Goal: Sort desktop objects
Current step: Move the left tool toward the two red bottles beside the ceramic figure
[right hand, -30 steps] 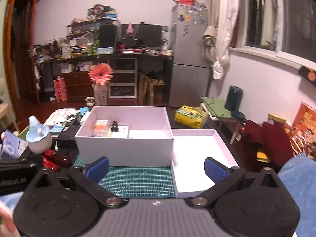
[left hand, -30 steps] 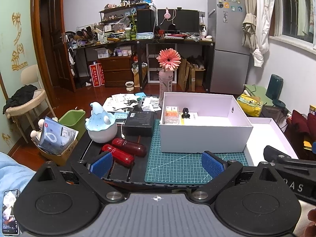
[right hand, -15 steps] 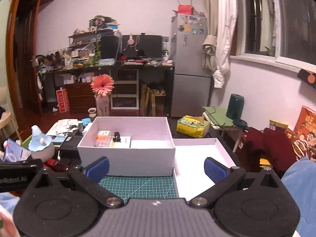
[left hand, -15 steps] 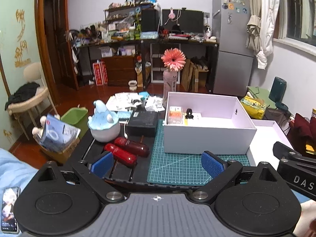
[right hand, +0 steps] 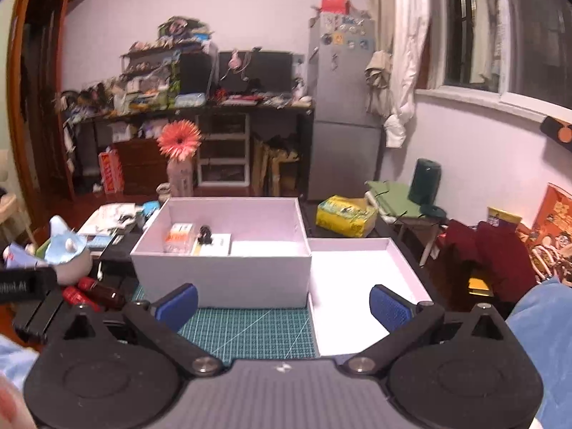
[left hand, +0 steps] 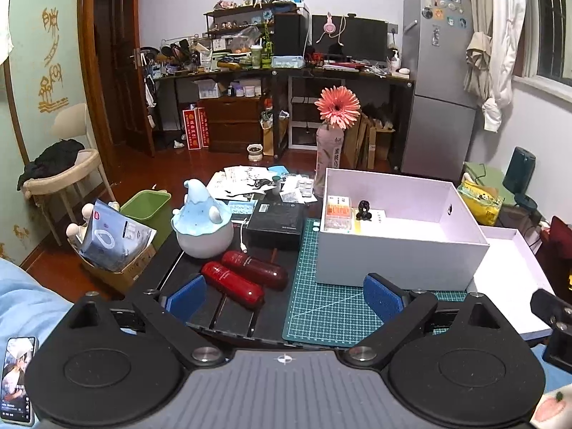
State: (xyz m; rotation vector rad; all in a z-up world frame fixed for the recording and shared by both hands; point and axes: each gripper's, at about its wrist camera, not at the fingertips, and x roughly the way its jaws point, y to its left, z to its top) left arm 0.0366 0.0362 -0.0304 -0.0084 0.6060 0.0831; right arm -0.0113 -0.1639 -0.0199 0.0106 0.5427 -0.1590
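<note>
A white open box stands on a green cutting mat; it also shows in the right wrist view. Inside lie an orange packet and a small black figure. Two red tubes, a blue-white figurine and a black box lie left of the box. My left gripper is open and empty, held back from the tubes. My right gripper is open and empty in front of the box and its lid.
A pink flower in a bottle stands behind the box. Papers lie at the table's far side. A green bin and a carton with a bag sit on the floor to the left. A phone lies at lower left.
Both grippers have drawn back and up from the table, so the box and tubes sit lower and smaller in view. Both stay open and nothing on the table has moved.
</note>
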